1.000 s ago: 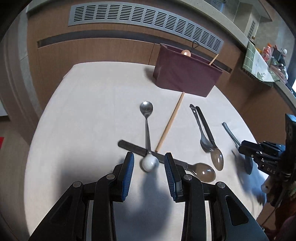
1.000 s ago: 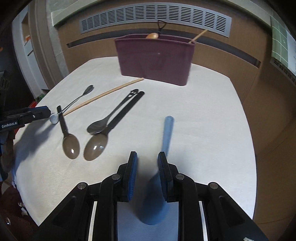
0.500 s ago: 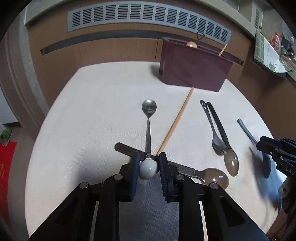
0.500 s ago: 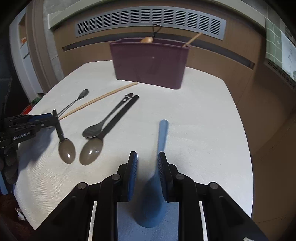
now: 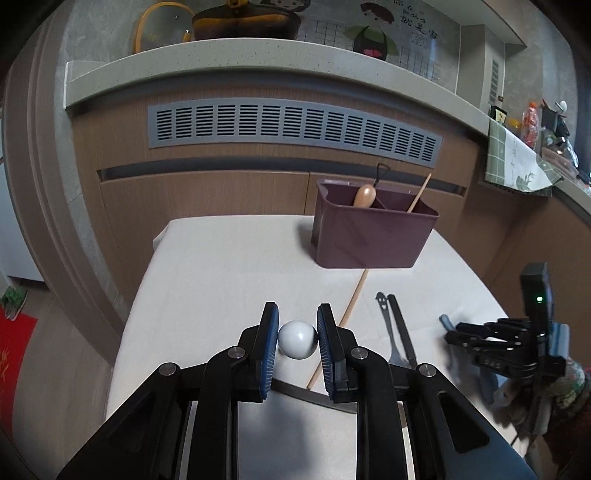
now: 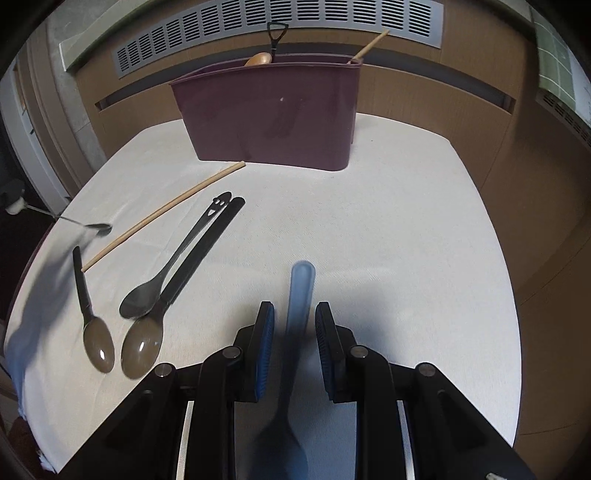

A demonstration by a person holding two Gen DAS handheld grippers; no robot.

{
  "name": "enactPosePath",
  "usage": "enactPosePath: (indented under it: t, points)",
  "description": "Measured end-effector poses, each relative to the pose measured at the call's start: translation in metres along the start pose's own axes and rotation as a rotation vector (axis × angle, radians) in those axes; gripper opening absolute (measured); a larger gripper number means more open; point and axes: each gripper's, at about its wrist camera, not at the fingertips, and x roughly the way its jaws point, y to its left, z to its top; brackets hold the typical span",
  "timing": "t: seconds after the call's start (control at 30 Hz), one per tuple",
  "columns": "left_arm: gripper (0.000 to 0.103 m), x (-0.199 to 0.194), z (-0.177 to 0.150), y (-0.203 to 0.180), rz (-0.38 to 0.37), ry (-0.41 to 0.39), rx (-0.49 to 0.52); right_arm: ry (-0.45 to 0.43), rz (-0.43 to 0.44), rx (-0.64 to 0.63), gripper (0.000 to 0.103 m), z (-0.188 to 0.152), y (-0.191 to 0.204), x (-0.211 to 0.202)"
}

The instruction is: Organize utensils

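Left gripper [image 5: 297, 343] is clamping a spoon's white ball end [image 5: 297, 339], hiding its stem; right gripper [image 6: 294, 334] jaws are standing apart around a blurred blue spoon [image 6: 297, 314].

Left wrist view, 1 o'clock: short row of Chinese characters printed on the wall poster [image 5: 421, 31], too distorted to read with certainty.

Left wrist view, 3 o'clock: pale lettering stamped on the body of the right gripper [image 5: 450, 336], blurred and not legible. Just above it, green indicator dot lit on the black module [image 5: 533, 284].

Right wrist view, 10 o'clock: smiley face, two eyes and a mouth, cut through the handle end of the dark spoon [image 6: 183, 251]. Same cut-out visible in left wrist view at 4 o'clock.

No other legible text, numbers or brands.
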Motion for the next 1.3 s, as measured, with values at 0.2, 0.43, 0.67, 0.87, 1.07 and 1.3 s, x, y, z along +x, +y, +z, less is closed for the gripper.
enactPosePath:
  t: [0.2,0.43,0.67,0.87,1.07,1.3]
  points:
    - [0.022,-0.009,0.003,-0.006,-0.015,-0.008,-0.002,-0.003,-0.01,-0.059,0.012,0.006,0.011,0.001]
    - [0.022,-0.024,0.008,-0.013,-0.027,-0.039,0.011,-0.133,0.019,-0.04,0.012,0.003,0.008,-0.043]
    - [0.022,-0.035,0.019,-0.022,-0.049,-0.06,0.018,-0.22,0.034,-0.011,0.012,0.009,0.004,-0.078]
    - [0.022,-0.056,0.077,-0.032,-0.123,-0.139,0.028,-0.385,0.06,-0.022,0.011,0.045,0.008,-0.126]
    - [0.022,-0.083,0.181,-0.042,-0.176,-0.317,0.022,-0.642,0.051,-0.085,0.003,0.134,0.012,-0.225]
    - [0.022,-0.066,0.233,-0.035,-0.193,-0.363,-0.021,-0.717,-0.009,-0.125,0.002,0.193,0.014,-0.256]
